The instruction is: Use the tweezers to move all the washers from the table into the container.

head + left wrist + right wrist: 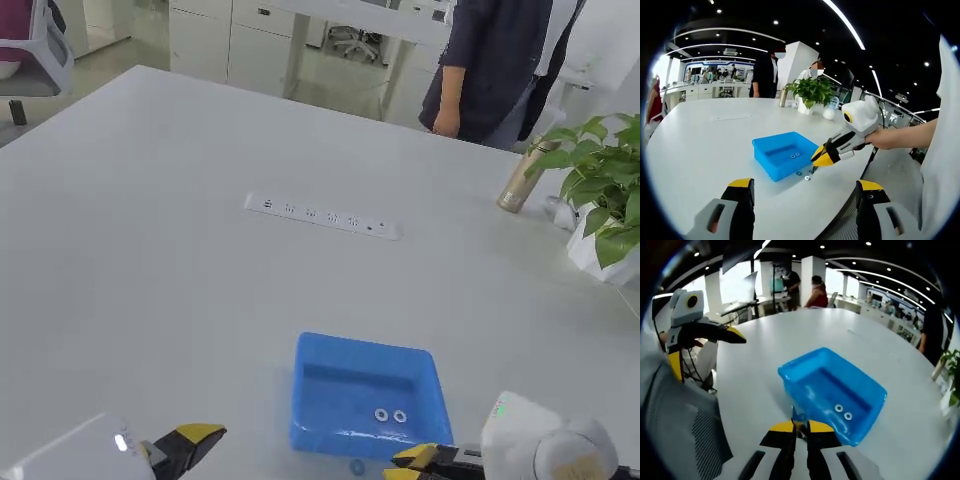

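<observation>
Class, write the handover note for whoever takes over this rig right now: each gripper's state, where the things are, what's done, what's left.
Left gripper: open, holding nothing, above the table.
Right gripper: shut on what look like the tweezers, tips down beside the container.
Done: two washers lie in the container.
Left: at least two loose washers on the table by the container's near side; tweeze them in.

Two washers (390,415) side by side in blue container (335,385) on white table (150,260), power strip (320,216) beyond.
</observation>
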`<state>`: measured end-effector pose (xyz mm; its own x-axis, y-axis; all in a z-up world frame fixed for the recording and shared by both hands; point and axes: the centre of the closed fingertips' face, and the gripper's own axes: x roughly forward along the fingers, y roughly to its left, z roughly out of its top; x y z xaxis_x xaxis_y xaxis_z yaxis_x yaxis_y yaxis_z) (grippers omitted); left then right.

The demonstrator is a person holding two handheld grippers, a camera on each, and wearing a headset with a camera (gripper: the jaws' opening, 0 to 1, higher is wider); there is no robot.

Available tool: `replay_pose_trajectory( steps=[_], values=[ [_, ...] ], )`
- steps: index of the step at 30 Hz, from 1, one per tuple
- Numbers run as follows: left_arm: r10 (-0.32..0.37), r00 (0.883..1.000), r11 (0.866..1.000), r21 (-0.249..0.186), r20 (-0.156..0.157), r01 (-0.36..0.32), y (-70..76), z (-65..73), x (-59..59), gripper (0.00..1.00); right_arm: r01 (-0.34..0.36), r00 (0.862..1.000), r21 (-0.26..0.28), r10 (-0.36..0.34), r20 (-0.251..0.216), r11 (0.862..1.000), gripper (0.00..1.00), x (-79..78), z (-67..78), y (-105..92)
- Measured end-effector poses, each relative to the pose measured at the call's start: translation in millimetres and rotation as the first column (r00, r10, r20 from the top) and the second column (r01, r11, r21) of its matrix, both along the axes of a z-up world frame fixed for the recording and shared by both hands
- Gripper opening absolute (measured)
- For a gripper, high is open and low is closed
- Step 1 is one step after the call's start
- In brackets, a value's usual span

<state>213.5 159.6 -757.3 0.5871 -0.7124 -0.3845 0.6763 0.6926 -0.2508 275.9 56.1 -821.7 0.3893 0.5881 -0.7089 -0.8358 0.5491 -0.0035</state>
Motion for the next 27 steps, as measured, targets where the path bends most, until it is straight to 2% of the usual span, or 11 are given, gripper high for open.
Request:
replay_pose_trajectory(
  steps=[5,14,15,16,18,21,27],
  values=[
    [-0.001,1.0,1.0,0.001,0.0,0.001,0.0,0.0,0.0,0.85,-0.022,1.0,-0.015,0.022,0.015,1.0,0.04,0.7,-0.8,0.7],
    [0.001,1.0,1.0,-0.005,0.002,-0.001,-1.3,1.4,0.3,0.85,0.04,0.999,0.055,-0.039,-0.026,0.998,0.04,3.6,-0.4,0.6],
    [0.002,1.0,1.0,-0.006,0.002,-0.002,-1.2,1.5,0.4,0.85,0.06,0.997,0.075,-0.056,-0.043,0.995,0.04,3.7,-0.1,1.1],
    [0.003,1.0,1.0,-0.006,0.002,-0.003,-1.1,1.4,0.5,0.85,0.122,0.989,0.124,-0.111,-0.093,0.985,0.05,5.2,0.4,1.7],
    [0.004,1.0,1.0,-0.009,0.0,-0.004,-0.9,0.8,0.5,0.85,0.186,0.977,0.173,-0.163,-0.137,0.967,0.05,9.2,0.9,-0.5],
    [0.004,1.0,1.0,-0.004,0.0,-0.004,-0.3,0.5,0.1,0.85,0.183,0.979,0.171,-0.163,-0.124,0.968,0.05,10.7,-0.5,-6.2],
    [0.016,1.0,1.0,-0.014,-0.003,-0.016,3.0,0.7,1.6,0.84,0.169,0.983,0.167,-0.154,-0.1,0.971,0.05,7.4,1.8,-4.5]
  ],
)
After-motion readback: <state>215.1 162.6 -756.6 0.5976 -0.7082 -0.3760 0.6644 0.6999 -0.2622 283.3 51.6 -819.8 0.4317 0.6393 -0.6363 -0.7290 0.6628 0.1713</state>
